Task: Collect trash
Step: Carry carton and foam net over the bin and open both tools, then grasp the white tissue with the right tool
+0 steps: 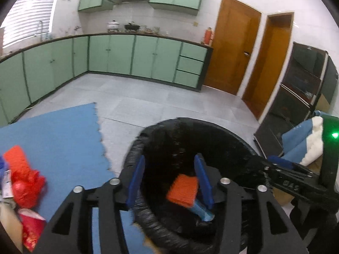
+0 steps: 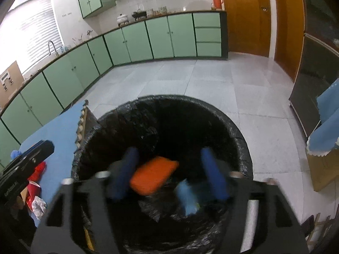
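Drop step: left gripper (image 1: 169, 182) and right gripper (image 2: 169, 173) over bin (image 2: 243, 148), jaws apart, empty; orange pad (image 2: 154, 177) inside. Next: red scraps (image 1: 25, 182) at 9 o'clock.

bins 1 (image 2: 243, 139) | orange packets 1 (image 2: 153, 177) | doors 2 (image 1: 233, 48)

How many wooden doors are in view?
2: one closed door just right of the green cabinets, another further right, beside the dark cabinet.
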